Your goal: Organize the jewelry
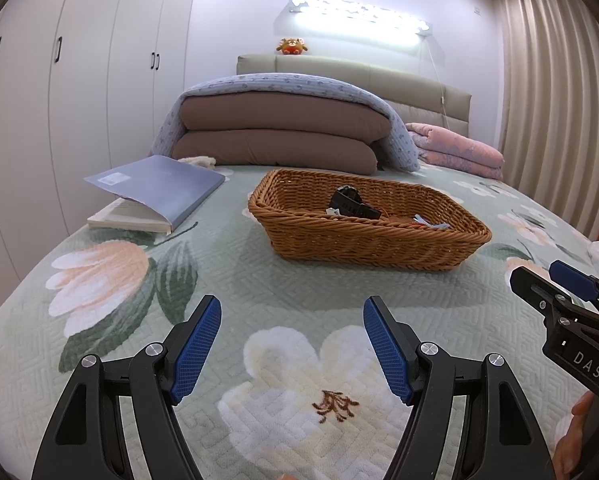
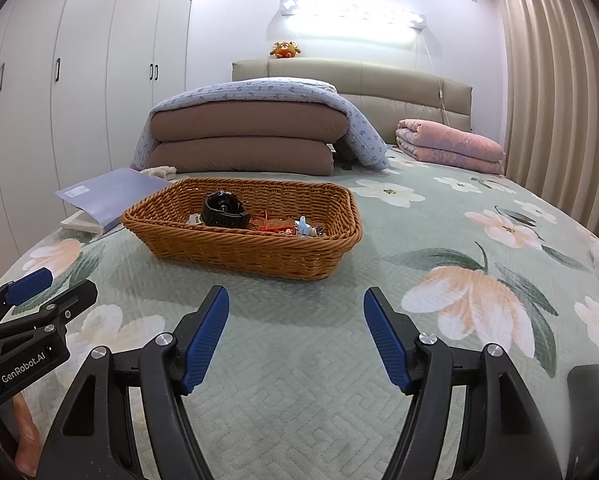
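Both grippers are hovering over the floral green quilted bedspread (image 2: 299,360), short of the brown woven wicker basket (image 2: 235,252). Left gripper (image 1: 292,344) and right gripper (image 2: 296,336) are both spread wide, holding nothing. Probably best approaching over the near rim, descending straight, pinching one piece. Basket is holding a black chunky watch (image 2: 223,210), an orange-red tangled piece (image 2: 273,226) and a pale trinket (image 2: 304,227).

I saw green floral bedspread (image 1: 227,280) covering bed. Blue folder (image 1: 159,184) lay on open book (image 1: 127,220) at left edge. Brown folded quilts (image 2: 243,140) stacked under blue-patterned blanket (image 1: 299,82); pink quilt (image 2: 451,144) beside curtain (image 2: 551,80). Plush toy (image 1: 291,46) sat on headboard (image 2: 399,80). White wardrobe (image 1: 79,80) left.
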`<move>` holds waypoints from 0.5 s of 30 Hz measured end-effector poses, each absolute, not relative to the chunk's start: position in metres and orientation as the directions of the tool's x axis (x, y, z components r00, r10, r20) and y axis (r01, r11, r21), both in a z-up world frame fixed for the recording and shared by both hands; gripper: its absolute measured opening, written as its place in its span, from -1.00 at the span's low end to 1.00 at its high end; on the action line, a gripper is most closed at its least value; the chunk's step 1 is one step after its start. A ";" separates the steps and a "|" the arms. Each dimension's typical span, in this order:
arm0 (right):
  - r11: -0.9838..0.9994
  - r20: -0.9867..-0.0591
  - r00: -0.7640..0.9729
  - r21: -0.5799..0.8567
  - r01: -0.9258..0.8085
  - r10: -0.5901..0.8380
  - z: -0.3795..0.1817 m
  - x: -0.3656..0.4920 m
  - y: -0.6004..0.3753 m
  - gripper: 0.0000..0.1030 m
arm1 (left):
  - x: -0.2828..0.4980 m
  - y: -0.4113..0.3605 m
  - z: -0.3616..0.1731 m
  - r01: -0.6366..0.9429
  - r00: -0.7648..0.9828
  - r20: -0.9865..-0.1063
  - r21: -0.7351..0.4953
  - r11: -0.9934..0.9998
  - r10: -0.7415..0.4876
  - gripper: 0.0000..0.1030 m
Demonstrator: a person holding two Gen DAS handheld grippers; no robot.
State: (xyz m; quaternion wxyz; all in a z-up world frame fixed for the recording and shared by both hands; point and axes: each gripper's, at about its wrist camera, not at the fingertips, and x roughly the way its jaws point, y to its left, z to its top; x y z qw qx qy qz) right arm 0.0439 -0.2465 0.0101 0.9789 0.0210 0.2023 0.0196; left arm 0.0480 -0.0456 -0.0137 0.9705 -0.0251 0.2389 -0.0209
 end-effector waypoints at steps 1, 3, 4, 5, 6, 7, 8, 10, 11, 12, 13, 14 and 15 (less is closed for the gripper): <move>0.998 -0.395 0.917 0.049 -0.030 0.047 0.010 0.044 -0.246 0.41 | 0.048 -0.046 -0.014 0.029 0.885 -0.462 -0.060 0.998 -0.053 0.46; 0.998 -0.394 0.918 0.049 -0.029 0.046 0.010 0.044 -0.247 0.47 | 0.049 -0.046 -0.014 0.033 0.884 -0.465 -0.061 0.998 -0.057 0.46; 0.998 -0.393 0.918 0.049 -0.029 0.046 0.010 0.044 -0.247 0.47 | 0.049 -0.046 -0.014 0.035 0.883 -0.466 -0.062 0.997 -0.060 0.46; 0.998 -0.392 0.919 0.048 -0.030 0.046 0.010 0.043 -0.247 0.47 | 0.050 -0.046 -0.014 0.036 0.882 -0.467 -0.060 0.998 -0.061 0.46; 0.998 -0.392 0.919 0.048 -0.030 0.046 0.010 0.043 -0.246 0.47 | 0.050 -0.046 -0.014 0.036 0.882 -0.467 -0.059 0.998 -0.060 0.46; 0.998 -0.392 0.919 0.047 -0.031 0.047 0.010 0.043 -0.247 0.47 | 0.050 -0.046 -0.014 0.037 0.883 -0.466 -0.060 0.998 -0.061 0.46; 0.998 -0.392 0.919 0.048 -0.031 0.047 0.010 0.043 -0.246 0.47 | 0.050 -0.046 -0.014 0.037 0.883 -0.466 -0.059 0.998 -0.061 0.46; 0.998 -0.392 0.919 0.046 -0.031 0.047 0.010 0.042 -0.247 0.47 | 0.050 -0.046 -0.014 0.037 0.883 -0.466 -0.058 0.998 -0.060 0.46; 0.998 -0.391 0.919 0.046 -0.032 0.047 0.011 0.042 -0.247 0.47 | 0.050 -0.046 -0.014 0.037 0.883 -0.466 -0.058 0.998 -0.060 0.46; 0.998 -0.391 0.919 0.046 -0.032 0.047 0.010 0.042 -0.247 0.47 | 0.050 -0.046 -0.014 0.037 0.883 -0.465 -0.058 0.998 -0.060 0.46; 0.998 -0.391 0.919 0.046 -0.032 0.047 0.011 0.042 -0.247 0.47 | 0.050 -0.045 -0.014 0.036 0.883 -0.465 -0.059 0.998 -0.059 0.46; 0.998 -0.391 0.919 0.045 -0.032 0.048 0.010 0.042 -0.247 0.47 | 0.050 -0.045 -0.014 0.036 0.884 -0.464 -0.058 0.998 -0.059 0.46; 0.998 -0.391 0.919 0.045 -0.032 0.047 0.011 0.042 -0.247 0.48 | 0.050 -0.045 -0.014 0.035 0.884 -0.464 -0.058 0.998 -0.058 0.46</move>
